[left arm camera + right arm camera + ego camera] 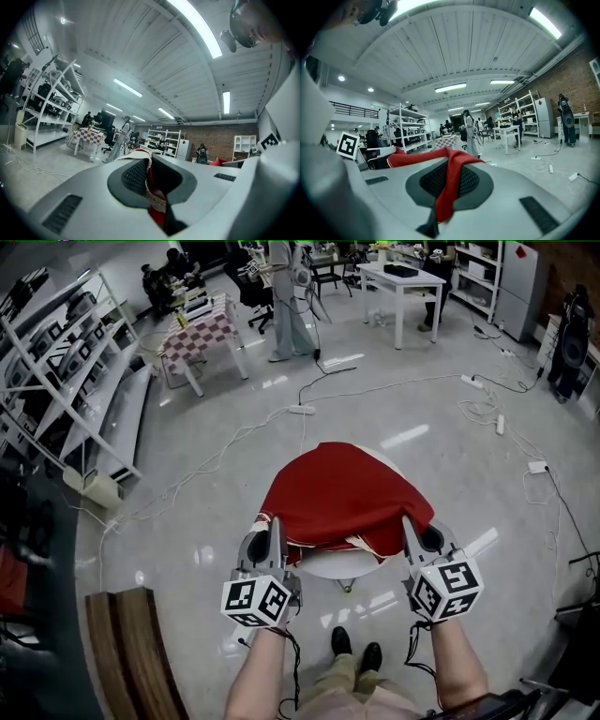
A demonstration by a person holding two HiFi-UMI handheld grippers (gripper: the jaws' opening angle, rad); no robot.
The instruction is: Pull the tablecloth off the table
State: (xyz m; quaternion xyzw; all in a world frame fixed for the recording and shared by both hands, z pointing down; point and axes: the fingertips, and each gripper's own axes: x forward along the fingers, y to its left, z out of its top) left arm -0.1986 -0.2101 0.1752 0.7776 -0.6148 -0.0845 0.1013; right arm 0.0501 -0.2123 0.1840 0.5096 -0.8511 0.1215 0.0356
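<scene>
While both grippers sit low in the centre of the head view, each is clamped on the near hem of the cloth (pixel 342 498); the left gripper (pixel 274 529) bites its lower-left edge and the right gripper (pixel 411 527) its lower-right edge, the two well apart with the hem sagging between them; the red cloth lies bunched over the table (pixel 323 565), whose white rim shows bare just below the hem; a person's shoes (pixel 354 643) stand on the floor (pixel 422 418) at the bottom of the frame.

Seen from the left gripper view, the jaws stand almost together, and a thin fold of red cloth with a pale lace trim is squeezed between the dark pads (pixel 136 176), running from the tips down to the lower centre of the frame.

Seen from the right gripper view, the jaws are likewise nearly closed on a red fold; it drapes over the pads (pixel 471 180) at the tips, hangs down the middle of the frame, and stretches away to the left.
</scene>
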